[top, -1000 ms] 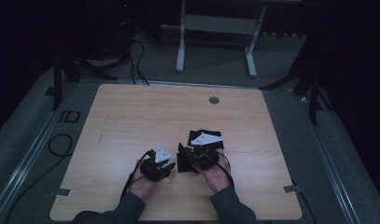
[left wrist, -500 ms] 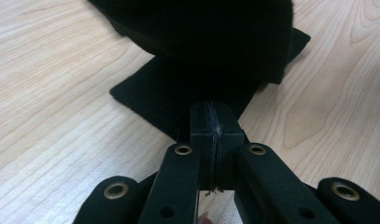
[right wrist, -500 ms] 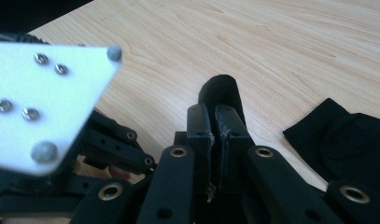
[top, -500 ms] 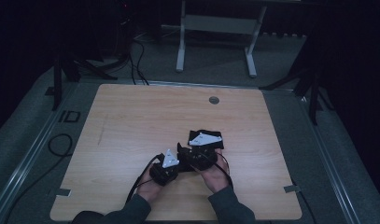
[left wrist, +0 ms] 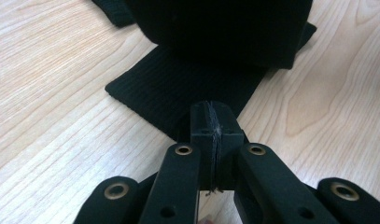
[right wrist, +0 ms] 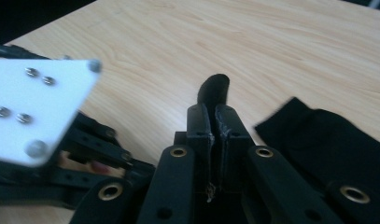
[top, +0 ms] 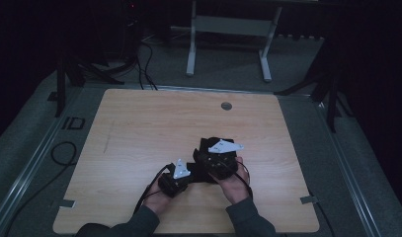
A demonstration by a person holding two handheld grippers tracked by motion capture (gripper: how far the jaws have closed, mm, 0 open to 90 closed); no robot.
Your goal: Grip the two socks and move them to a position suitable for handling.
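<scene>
A black ribbed cloth [top: 207, 143] lies on the wooden table [top: 139, 128] near its front, partly under both grippers. In the left gripper view the cloth [left wrist: 178, 88] spreads flat just ahead, and my left gripper [left wrist: 211, 116] is shut with the cloth's near edge caught between its pads. My right gripper [right wrist: 214, 116] is shut on a narrow fold of the same cloth [right wrist: 214, 86], which sticks up above its tips; more cloth [right wrist: 337, 135] lies to its right. From above, the left gripper [top: 189, 174] and right gripper [top: 204, 165] sit close together, nearly touching.
A round grommet hole [top: 226, 105] sits near the table's far edge. The person's hands [top: 235, 185] come in from the front edge. Beyond the table stand a metal frame [top: 228, 29] and cables [top: 144, 59] on the dark floor.
My left gripper has moved right, up against the right gripper and the cloth. The right gripper has stayed where it was.
</scene>
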